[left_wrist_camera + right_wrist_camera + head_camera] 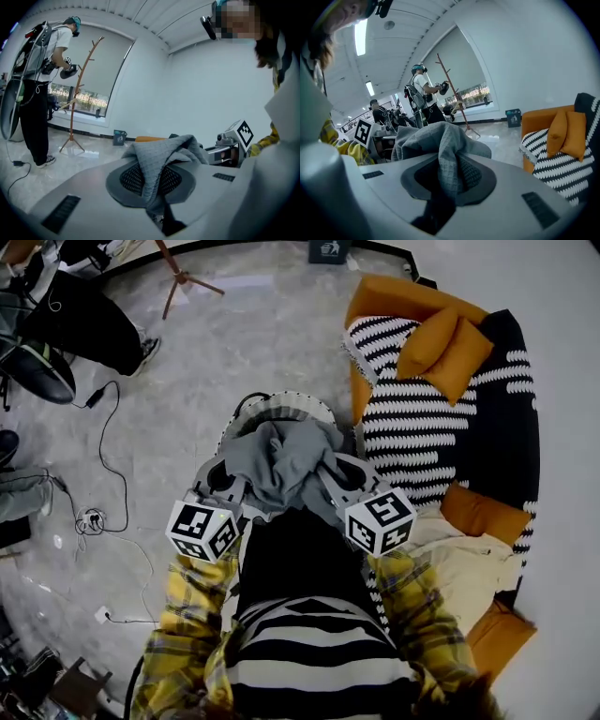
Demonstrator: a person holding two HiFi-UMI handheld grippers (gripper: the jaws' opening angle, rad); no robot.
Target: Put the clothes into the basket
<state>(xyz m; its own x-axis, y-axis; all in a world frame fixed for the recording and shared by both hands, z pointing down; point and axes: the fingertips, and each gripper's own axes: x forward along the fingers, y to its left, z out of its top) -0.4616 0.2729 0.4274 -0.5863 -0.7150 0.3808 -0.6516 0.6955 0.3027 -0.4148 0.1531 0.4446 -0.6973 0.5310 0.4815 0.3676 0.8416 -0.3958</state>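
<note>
A grey garment (281, 463) hung bunched between the left tool (242, 486) and the right tool (326, 474). Each tool was clamped on a fold of the cloth, which stretched side to side across the person's front. The basket (274, 403) sat directly below and just beyond the bundle, its pale rim showing past the fabric, about equally near both hands. A straight lowering looked enough to land the garment inside. No surface carried anything: the basket stood on the grey stone floor (234, 343), just beside an orange sofa (398, 296) under a black-and-white throw (412, 427).
</note>
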